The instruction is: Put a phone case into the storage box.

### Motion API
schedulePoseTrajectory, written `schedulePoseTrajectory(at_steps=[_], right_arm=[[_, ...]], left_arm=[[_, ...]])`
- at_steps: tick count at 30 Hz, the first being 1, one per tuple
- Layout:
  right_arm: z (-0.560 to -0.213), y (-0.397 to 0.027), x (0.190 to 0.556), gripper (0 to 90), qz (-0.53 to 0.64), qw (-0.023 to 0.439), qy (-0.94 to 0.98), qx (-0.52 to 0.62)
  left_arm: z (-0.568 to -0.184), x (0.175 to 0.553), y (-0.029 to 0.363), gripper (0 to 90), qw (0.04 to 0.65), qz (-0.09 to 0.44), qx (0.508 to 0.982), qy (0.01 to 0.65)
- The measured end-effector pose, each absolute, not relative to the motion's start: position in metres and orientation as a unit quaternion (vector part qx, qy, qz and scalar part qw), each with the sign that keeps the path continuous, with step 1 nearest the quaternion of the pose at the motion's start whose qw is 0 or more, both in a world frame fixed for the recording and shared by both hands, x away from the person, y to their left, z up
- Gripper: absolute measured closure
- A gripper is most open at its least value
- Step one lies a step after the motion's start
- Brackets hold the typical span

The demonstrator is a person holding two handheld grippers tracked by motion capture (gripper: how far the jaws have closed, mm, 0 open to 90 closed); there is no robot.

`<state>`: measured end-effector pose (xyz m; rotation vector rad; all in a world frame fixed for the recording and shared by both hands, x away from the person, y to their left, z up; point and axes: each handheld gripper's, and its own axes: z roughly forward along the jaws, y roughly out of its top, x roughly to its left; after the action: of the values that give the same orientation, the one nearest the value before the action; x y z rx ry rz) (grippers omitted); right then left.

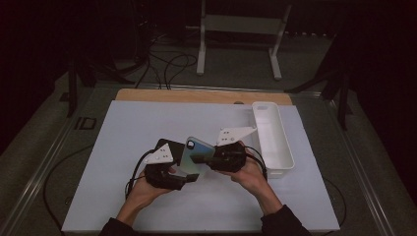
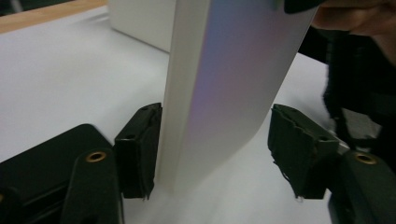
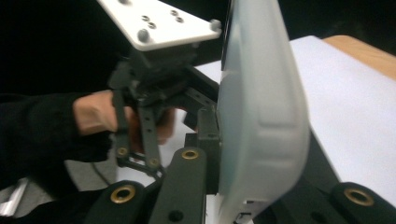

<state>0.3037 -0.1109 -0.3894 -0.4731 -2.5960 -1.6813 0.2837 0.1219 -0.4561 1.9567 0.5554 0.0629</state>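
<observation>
A thin phone case (image 1: pixel 195 156) with a pearly, colour-shifting back and a camera cutout at its top corner hangs over the white mat between both hands. My right gripper (image 1: pixel 212 160) is shut on its right side; in the right gripper view the case (image 3: pixel 261 116) stands on edge between the jaws of my right gripper (image 3: pixel 247 196). My left gripper (image 1: pixel 184 177) reaches around the lower left end. In the left gripper view the case (image 2: pixel 233 84) sits between the jaws of my left gripper (image 2: pixel 217 144), against the left pad (image 2: pixel 137 149), with a gap at the right pad (image 2: pixel 299 149).
A long white tray (image 1: pixel 273 140) lies on the right of the white mat (image 1: pixel 147 128), close behind my right hand. A wooden table edge (image 1: pixel 196 95) runs along the back. Beyond it, cables (image 1: pixel 167 64) and a white stand (image 1: pixel 236 29) are on the floor.
</observation>
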Motion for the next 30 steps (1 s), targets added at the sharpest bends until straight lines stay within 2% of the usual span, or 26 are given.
schedulePoseTrajectory(at_steps=[4,7,11,15,16,17,21,23,25,26,28,29,30], right_arm=[[-0.3918,-0.1081,0.3043,87.3,-0.533,0.018,-0.834,-0.142],[-0.393,-0.1091,0.3055,87.2,-0.532,0.031,-0.834,-0.14],[-0.393,-0.1118,0.3072,86.0,-0.531,0.024,-0.836,-0.135],[-0.3923,-0.1159,0.3097,79.8,-0.527,0.024,-0.84,-0.13],[-0.3917,-0.1158,0.3097,75.4,-0.521,0.019,-0.843,-0.13],[-0.3917,-0.1158,0.3097,75.4,-0.521,0.019,-0.843,-0.13],[-0.3907,-0.116,0.3094,58.9,-0.521,0.007,-0.843,-0.133],[-0.3906,-0.1163,0.3091,56.3,-0.522,-0.001,-0.842,-0.139],[-0.3908,-0.1152,0.3078,44.4,-0.519,-0.029,-0.842,-0.147],[-0.3908,-0.1152,0.3078,44.4,-0.519,-0.029,-0.842,-0.147],[-0.3916,-0.1122,0.3063,30.5,-0.511,-0.047,-0.842,-0.164],[-0.3916,-0.1122,0.3063,30.5,-0.511,-0.047,-0.842,-0.164],[-0.3918,-0.1116,0.3065,26.2,-0.507,-0.052,-0.842,-0.174]], left_arm=[[-0.4567,0.2818,0.1195,48.3,0.53,0.016,0.822,0.21],[-0.4569,0.2817,0.1194,51.5,0.53,0.012,0.823,0.205],[-0.4572,0.2819,0.1196,61.0,0.529,0.004,0.825,0.198],[-0.4583,0.2812,0.1175,70.5,0.524,-0.002,0.83,0.19],[-0.4591,0.281,0.1165,72.5,0.522,-0.003,0.832,0.186],[-0.4597,0.2806,0.1157,72.5,0.519,-0.006,0.835,0.183],[-0.4601,0.2801,0.1145,84.8,0.519,-0.002,0.835,0.184],[-0.4599,0.2804,0.1147,85.4,0.52,-0.002,0.834,0.186],[-0.4598,0.2803,0.1142,86.2,0.524,-0.003,0.83,0.189],[-0.4597,0.2804,0.114,86.2,0.523,0.002,0.831,0.191],[-0.4591,0.2806,0.1152,86.3,0.522,0.014,0.829,0.202],[-0.4591,0.2806,0.1152,86.3,0.522,0.014,0.829,0.202],[-0.4587,0.281,0.1161,86.3,0.523,0.016,0.827,0.205]])
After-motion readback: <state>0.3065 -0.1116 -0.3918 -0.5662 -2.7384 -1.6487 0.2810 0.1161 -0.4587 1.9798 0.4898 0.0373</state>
